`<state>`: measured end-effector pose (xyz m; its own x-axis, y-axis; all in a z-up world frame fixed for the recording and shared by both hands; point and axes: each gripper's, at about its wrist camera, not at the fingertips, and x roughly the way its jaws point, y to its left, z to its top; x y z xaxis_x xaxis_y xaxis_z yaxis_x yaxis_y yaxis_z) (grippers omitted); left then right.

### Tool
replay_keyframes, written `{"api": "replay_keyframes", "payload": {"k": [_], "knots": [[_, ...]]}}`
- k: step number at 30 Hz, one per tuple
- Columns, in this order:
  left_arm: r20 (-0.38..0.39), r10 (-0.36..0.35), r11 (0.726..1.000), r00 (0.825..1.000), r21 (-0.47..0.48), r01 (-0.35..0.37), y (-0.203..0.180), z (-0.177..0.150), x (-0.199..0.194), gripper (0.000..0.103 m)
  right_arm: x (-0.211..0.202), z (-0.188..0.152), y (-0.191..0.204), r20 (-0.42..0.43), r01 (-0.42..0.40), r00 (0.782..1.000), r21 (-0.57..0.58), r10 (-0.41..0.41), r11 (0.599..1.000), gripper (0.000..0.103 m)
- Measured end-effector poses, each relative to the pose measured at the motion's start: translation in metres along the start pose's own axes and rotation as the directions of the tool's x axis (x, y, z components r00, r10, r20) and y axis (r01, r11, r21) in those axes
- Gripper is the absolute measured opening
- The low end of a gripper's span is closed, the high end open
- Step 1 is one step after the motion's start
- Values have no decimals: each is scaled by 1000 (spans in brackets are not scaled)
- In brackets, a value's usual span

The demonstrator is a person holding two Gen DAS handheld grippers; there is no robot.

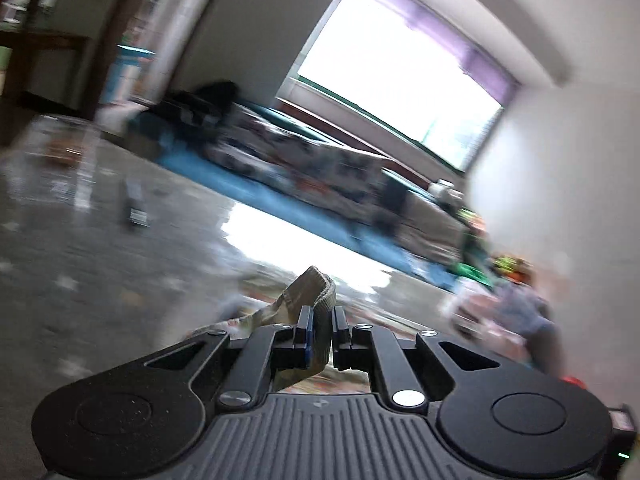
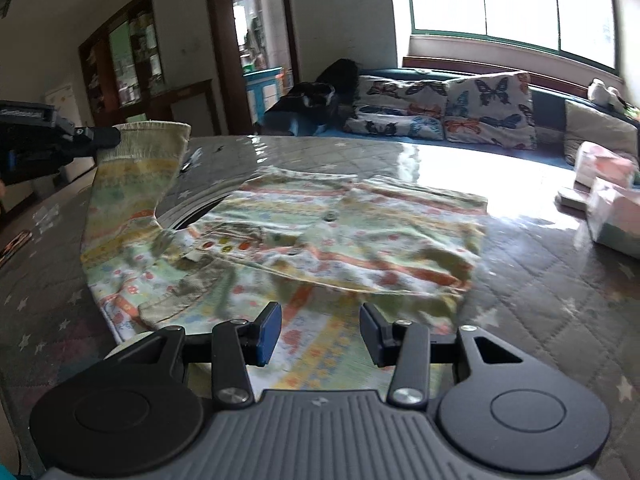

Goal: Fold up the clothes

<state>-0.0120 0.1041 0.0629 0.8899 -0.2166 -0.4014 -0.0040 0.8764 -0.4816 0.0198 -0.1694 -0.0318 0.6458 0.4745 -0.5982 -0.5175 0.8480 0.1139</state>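
A small patterned shirt (image 2: 328,240) with orange, yellow and green stripes lies spread on the grey quilted mat (image 2: 540,280). Its left sleeve is lifted off the mat, and my left gripper (image 2: 106,136) is shut on the ribbed cuff (image 2: 156,130) at the far left of the right wrist view. In the left wrist view the same cuff (image 1: 316,280) sticks up from between the pressed jaws of the left gripper (image 1: 322,316). My right gripper (image 2: 320,332) hovers open over the shirt's near hem, with nothing between its blue pads (image 2: 269,334).
Butterfly-print cushions (image 2: 444,110) lean on a blue sofa along the window wall. Pink and white tissue packs (image 2: 604,196) sit at the mat's right edge. A dark bag (image 2: 320,92) lies beyond the mat. A doorway and wooden cabinets stand at the back left.
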Motion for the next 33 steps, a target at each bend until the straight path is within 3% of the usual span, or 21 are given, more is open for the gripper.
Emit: {"api": "replay_keyframes", "payload": {"k": [3,8,17,19,21,28,33], "knots": [[-52,-93,995,994,22,94,-28,-14,10,9,-6,-3,-11,5,17,1000,41,-17,999,43],[-143,-198,976,970,66,209,-61,-38,30,9,-13,-6,-28,14,44,999,102,-46,994,43],[-305,-222,958,926,109,266,-75,-75,60,14,-16,-6,-35,11,47,999,147,-49,988,41],[-316,-217,955,924,129,268,-76,-79,60,20,-14,-4,-34,11,42,999,155,-44,987,40],[-314,-203,956,928,142,257,-72,-78,57,30,-11,-2,-34,10,32,999,160,-34,987,37],[-253,-76,980,964,161,120,-32,-57,52,31,15,2,-26,-33,-2,999,159,7,987,34],[-229,36,985,973,174,4,1,-51,54,31,35,1,-18,-67,-6,998,138,16,990,31]]}}
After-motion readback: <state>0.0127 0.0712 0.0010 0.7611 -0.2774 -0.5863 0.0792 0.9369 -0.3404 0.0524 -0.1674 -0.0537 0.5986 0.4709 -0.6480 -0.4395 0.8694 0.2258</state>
